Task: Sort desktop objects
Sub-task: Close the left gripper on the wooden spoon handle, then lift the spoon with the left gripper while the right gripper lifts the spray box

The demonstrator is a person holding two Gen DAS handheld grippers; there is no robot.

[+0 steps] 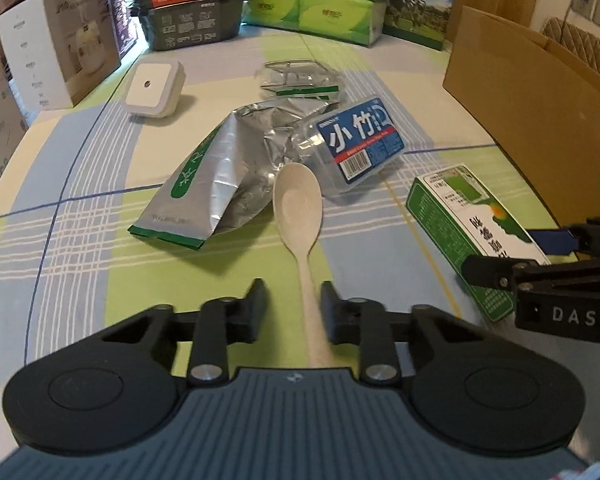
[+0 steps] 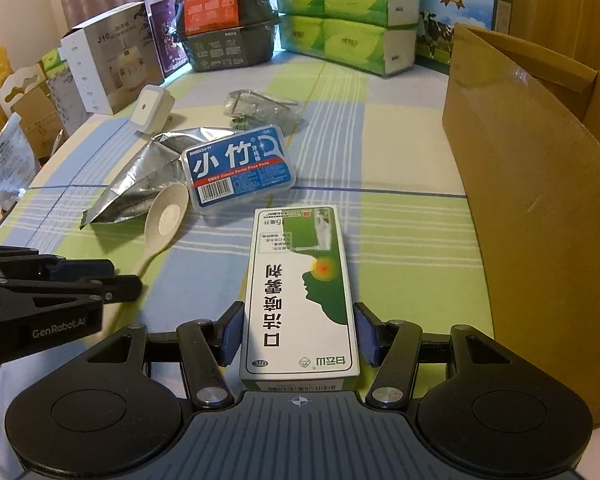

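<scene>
A beige spoon lies on the checked tablecloth, its handle running between the fingers of my left gripper. That gripper is open, and the handle rests against the right finger. A green and white box lies flat with my right gripper closed on its long sides, blue pads against the edges. The box and right gripper also show in the left wrist view. The spoon and left gripper show in the right wrist view.
Behind the spoon lie a crumpled silver foil pouch, a blue-labelled clear floss-pick case, a clear plastic wrapper and a white square plug-in light. A brown cardboard box stands at the right. Cartons and tissue packs line the back.
</scene>
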